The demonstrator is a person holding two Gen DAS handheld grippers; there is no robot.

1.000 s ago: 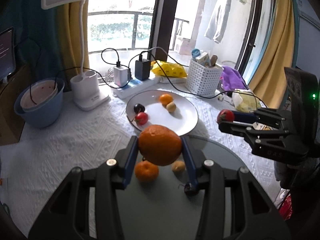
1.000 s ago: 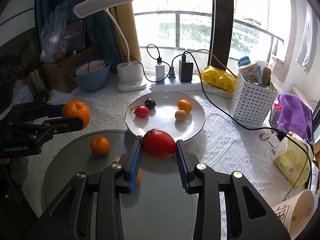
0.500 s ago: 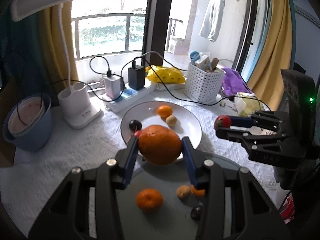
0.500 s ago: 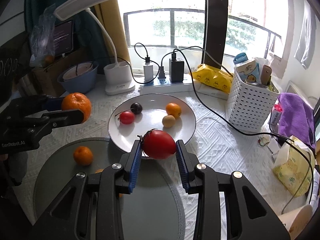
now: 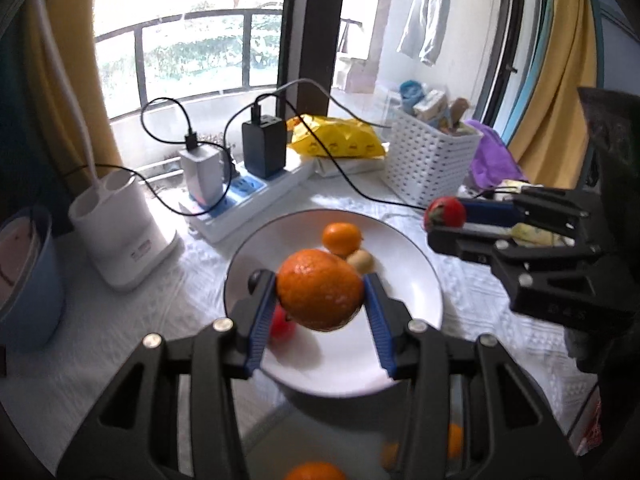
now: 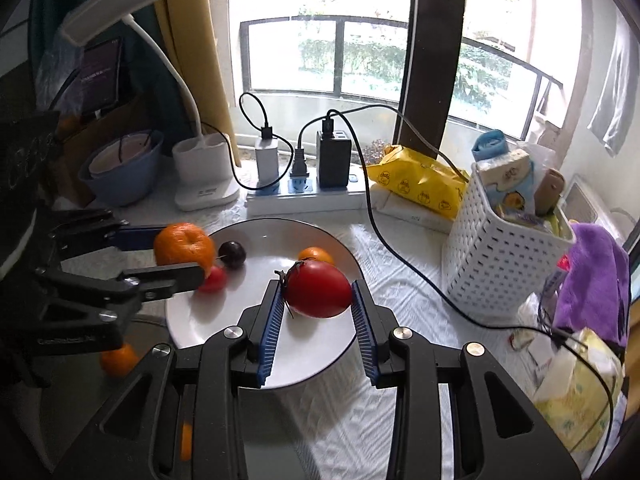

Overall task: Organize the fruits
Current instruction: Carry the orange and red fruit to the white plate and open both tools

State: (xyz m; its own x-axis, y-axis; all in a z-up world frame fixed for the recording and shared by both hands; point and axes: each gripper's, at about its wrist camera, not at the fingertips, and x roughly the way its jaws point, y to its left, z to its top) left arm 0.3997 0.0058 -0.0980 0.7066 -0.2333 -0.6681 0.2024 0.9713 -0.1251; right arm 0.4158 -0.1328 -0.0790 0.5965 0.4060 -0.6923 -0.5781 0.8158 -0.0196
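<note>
Window-side tabletop (image 6: 400, 280), white cloth. Left tool (image 5: 320, 294) clamps orange (image 5: 320, 295); right tool (image 6: 317, 295) clamps tomato (image 6: 317, 289). Both fruits hang over white plate (image 6: 256, 352), which holds smaller fruits. Step: transfer to plate, apparently at placement. Next: lower each onto bare plate area, open jaws, avoid the resting fruits.

"GenRobot.AI" on left hand-held gripper (image 6: 176, 258) body.

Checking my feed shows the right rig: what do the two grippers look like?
Both match: the left gripper and right gripper have black angular plastic bodies with silver screw heads, and blue ribbed pads lining both fingers. The left body carries small pale lettering, too blurred to read. No cables visible.
</note>
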